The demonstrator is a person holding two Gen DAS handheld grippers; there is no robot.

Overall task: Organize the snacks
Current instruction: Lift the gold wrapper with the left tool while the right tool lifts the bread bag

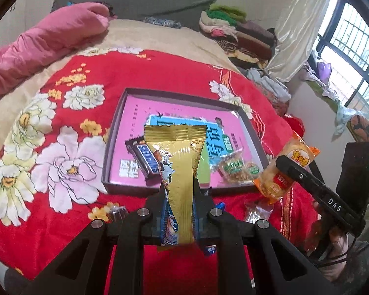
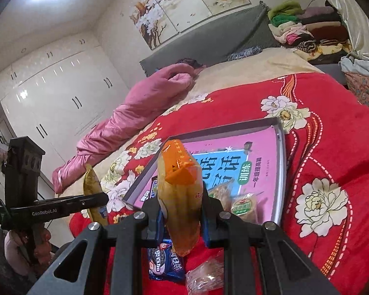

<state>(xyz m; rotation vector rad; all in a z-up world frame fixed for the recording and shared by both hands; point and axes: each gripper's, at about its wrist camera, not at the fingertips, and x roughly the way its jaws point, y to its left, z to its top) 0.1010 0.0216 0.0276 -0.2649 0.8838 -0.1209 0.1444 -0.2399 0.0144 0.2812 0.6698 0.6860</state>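
bed (image 1: 160, 36) wears red floral blanket (image 1: 160, 73) beside window (image 1: 351, 49).

red blanket (image 1: 135, 73) with white flowers (yellow centres), gold packet (image 1: 182, 172), orange packet (image 2: 179, 196).

Two wrist cameras, each looking out along its own fingers.
Both sit close behind their fingers, angled down across the bed (image 1: 61, 127); both share the tray (image 1: 115, 132) just beyond the fingertips, and each glimpses the other gripper sideways.
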